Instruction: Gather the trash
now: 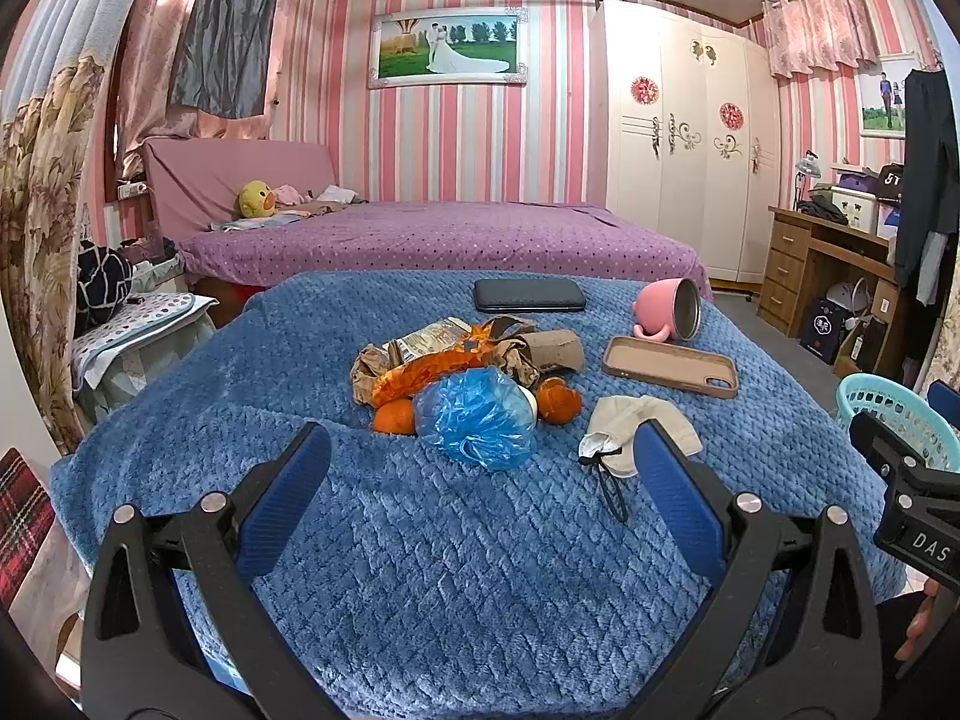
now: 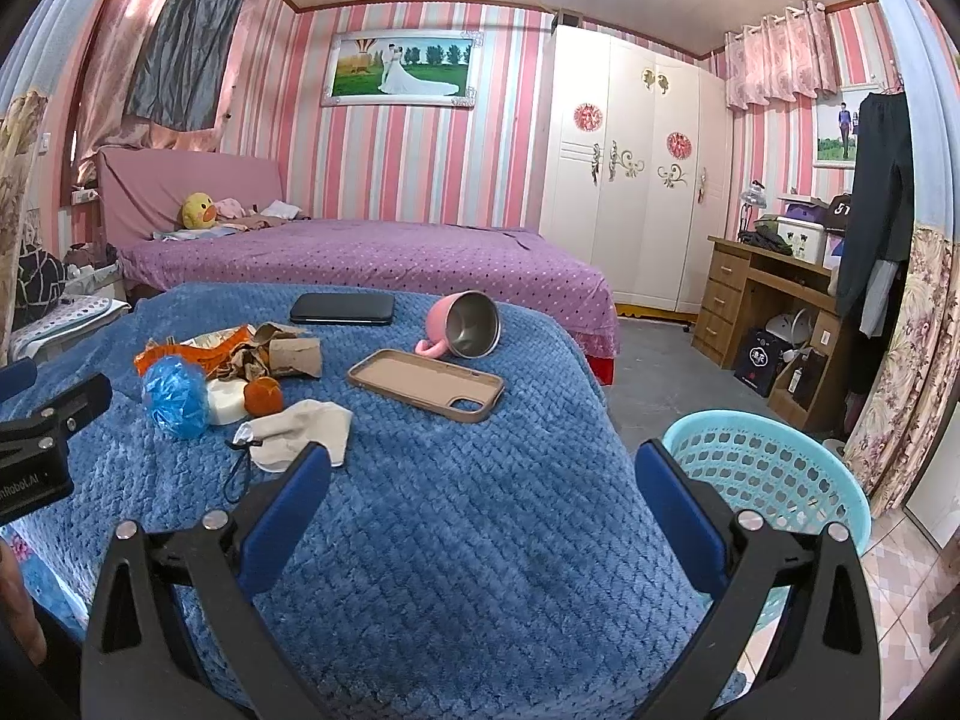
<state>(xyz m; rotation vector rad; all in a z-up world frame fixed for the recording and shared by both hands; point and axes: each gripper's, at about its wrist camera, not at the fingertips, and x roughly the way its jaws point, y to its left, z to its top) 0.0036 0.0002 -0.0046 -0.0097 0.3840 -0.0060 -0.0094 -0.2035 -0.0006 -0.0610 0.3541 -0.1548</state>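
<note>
Left hand-held gripper (image 1: pixel 480 468): held low over the near part of the blue blanket (image 1: pixel 456 570), pointing forward; fingers spread wide, nothing between them.
Right hand-held gripper (image 2: pixel 480 474): level with the left one, at the blanket's right edge; fingers equally wide apart, holding nothing.
Trash pile: just ahead of the left gripper, slightly beyond its fingertips and centred between them.
Blue plastic bag (image 1: pixel 477 417): crumpled, nearest piece of the pile.
Orange peels (image 1: pixel 558 399): touching the bag on both sides.
Cardboard tube (image 1: pixel 555 348): lying behind the bag, among brown paper and an orange wrapper (image 1: pixel 420 375).
Beige pouch (image 1: pixel 636 429): beside the left gripper's right finger; ahead-left of the right gripper.
Teal basket (image 2: pixel 762 468): on the floor, just behind the right gripper's right finger.
Other things: phone case (image 1: pixel 669 366), tipped pink mug (image 1: pixel 669 307), dark phone (image 1: pixel 528 295) farther back.
</note>
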